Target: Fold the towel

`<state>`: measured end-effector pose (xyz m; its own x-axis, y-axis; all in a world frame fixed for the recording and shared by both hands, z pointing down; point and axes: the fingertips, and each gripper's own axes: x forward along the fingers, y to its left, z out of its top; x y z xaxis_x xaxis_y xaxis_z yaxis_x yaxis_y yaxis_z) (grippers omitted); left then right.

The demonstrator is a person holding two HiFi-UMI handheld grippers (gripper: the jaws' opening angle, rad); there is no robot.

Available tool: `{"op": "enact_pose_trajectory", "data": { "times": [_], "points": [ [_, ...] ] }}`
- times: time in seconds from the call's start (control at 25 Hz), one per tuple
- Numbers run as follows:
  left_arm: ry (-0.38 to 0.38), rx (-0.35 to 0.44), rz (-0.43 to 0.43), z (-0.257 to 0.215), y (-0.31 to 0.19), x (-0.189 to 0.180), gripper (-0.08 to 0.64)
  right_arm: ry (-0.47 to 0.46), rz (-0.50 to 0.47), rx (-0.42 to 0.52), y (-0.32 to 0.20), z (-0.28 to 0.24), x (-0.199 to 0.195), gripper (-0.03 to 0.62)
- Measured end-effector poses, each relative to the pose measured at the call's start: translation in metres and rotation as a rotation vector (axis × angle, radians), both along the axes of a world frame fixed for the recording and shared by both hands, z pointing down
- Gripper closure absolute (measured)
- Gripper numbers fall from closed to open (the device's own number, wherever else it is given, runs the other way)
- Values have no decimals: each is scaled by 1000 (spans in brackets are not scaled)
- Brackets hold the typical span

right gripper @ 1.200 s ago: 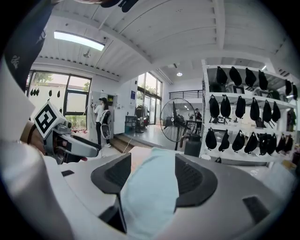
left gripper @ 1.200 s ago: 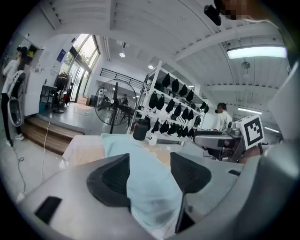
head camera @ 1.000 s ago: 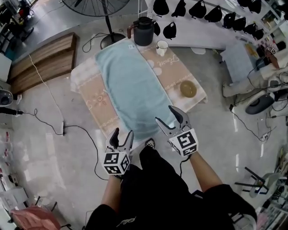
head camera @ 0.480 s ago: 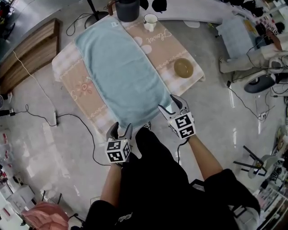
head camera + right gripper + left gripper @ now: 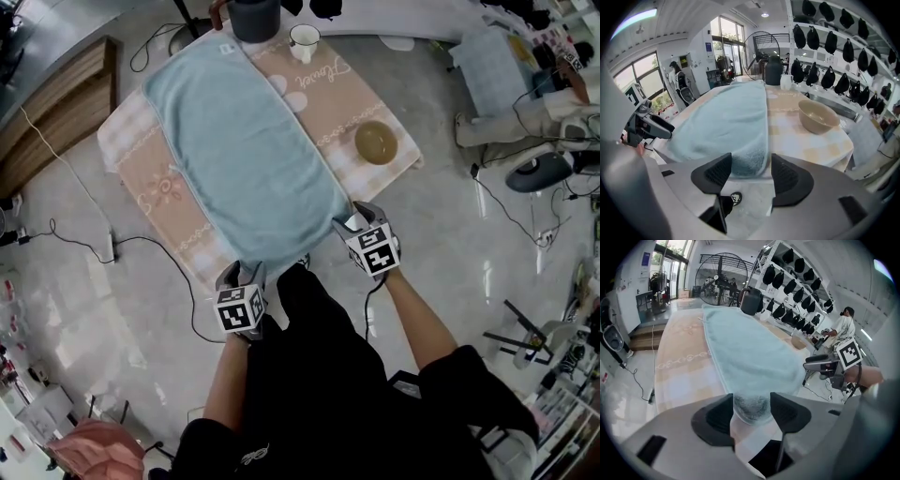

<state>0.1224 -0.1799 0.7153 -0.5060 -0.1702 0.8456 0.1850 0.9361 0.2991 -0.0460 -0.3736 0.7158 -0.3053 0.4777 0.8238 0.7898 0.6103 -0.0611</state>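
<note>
Pale blue and spread flat, the towel lies lengthwise along the bench, over a pink-and-cream checked cloth, with its near end hanging at the edge closest to the person. In the head view, the left gripper sits at the towel's near left corner and the right gripper at its near right corner. A tan bowl stands on the cloth to the towel's right, and a white mug stands at the far end. In the left gripper view, the jaws are narrow, and the towel's rounded corner fills the gap from one jaw to the other. In the right gripper view, the jaws are equally narrow around the other corner. The towel presses against the left jaw, and a thin sliver shows beside the right jaw.
</note>
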Motion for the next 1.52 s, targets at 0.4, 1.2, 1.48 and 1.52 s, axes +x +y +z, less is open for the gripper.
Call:
{"op": "enact_pose_trajectory", "data": {
  "times": [0.4, 1.2, 1.48, 1.52],
  "points": [
    [24, -75, 24, 8, 0, -2, 335, 20, -51, -3, 5, 11, 9, 437],
    [32, -78, 23, -6, 45, 57, 518, 20, -90, -61, 51, -16, 87, 548],
    [-24, -72, 39, -28, 71, 84, 520, 17, -39, -76, 68, -35, 124, 548],
    [-35, -66, 40, -33, 74, 89, 521, 20, -30, -81, 71, -39, 130, 548]
  ]
}}
